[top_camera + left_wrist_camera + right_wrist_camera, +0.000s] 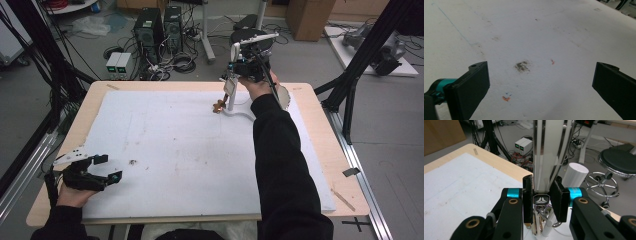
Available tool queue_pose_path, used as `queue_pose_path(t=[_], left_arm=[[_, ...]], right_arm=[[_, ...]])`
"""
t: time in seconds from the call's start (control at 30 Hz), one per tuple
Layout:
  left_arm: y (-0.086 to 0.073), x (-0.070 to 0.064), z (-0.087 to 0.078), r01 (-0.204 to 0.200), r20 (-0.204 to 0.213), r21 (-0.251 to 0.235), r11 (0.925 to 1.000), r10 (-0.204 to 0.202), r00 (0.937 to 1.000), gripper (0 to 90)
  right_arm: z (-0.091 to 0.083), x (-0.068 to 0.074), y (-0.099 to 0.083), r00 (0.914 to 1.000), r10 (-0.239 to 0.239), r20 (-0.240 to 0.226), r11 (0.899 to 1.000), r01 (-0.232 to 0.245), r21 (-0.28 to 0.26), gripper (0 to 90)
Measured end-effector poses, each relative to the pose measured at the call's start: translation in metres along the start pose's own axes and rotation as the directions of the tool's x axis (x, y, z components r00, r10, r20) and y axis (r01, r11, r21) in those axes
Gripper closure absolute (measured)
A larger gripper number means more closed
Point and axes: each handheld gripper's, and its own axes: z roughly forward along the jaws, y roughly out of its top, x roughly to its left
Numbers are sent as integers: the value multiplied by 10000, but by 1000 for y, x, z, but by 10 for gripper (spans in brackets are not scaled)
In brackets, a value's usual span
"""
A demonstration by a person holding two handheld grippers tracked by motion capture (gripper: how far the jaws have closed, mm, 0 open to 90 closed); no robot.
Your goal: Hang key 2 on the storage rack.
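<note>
The right gripper [541,195], at the far edge of the table right of centre in the high view [239,67], has its jaws drawn narrow and clamped on a white upright stand [546,157]. The jaws press the stand from both sides, just above a small dark badge [540,200] on it. Metal rings [541,216] hang below the badge, partly hidden behind the jaws, so what they fasten to is hard to make out. The top of the stand is cut off by the frame in the right gripper view. In the high view the stand [233,92] rises from the white mat [165,145], with a small brownish piece [218,106] at its foot on the left, too small to identify. The person's right sleeve [280,160] covers the mat near the stand's base.

The left gripper [540,82] sits at the near left corner of the table [102,169], its jaws spread wide with nothing between them. Below it on the mat lies a dark smudge [522,66], with small orange flecks [506,98] nearby. Beyond the table's far edge stand a white cylinder [575,173] and a stool [619,161], partly cut off.
</note>
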Motion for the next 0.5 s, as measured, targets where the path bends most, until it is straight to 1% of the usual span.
queue_pose_path(t=[0.03, 0.3, 0.37, 0.4, 0.43, 0.47, 0.5], left_arm=[[0, 0, 0, 8, -7, 4, 10000, -8, 10000, 17], [0, 0, 0, -5, -14, 25, 10000, 5, 10000, 17], [0, 0, 0, -10, -17, 23, 10000, 10, 10000, 17], [-1, 0, 0, -1, -27, 28, 10000, 1, 10000, 17], [0, 0, 0, -14, -40, 28, 10000, 15, 10000, 17], [0, 0, 0, -15, -40, 35, 10000, 15, 10000, 17], [0, 0, 0, 7, -33, 36, 10000, -6, 10000, 17]], right_arm=[[3, 0, -1, 10000, 87, 25, 9999, -87, 77, 741], [9, -1, -2, 9994, 329, 57, 9993, -330, 173, 741], [11, -3, -4, 9984, 557, 2, 9979, -557, 326, 733], [11, -3, -4, 9984, 557, 2, 9979, -557, 326, 733], [11, -4, -6, 9976, 682, -74, 9972, -680, 307, 731], [10, -6, -8, 9969, 754, -232, 9970, -750, 163, 690], [7, -8, -10, 9943, 894, -585, 9960, -895, 1, 572]])
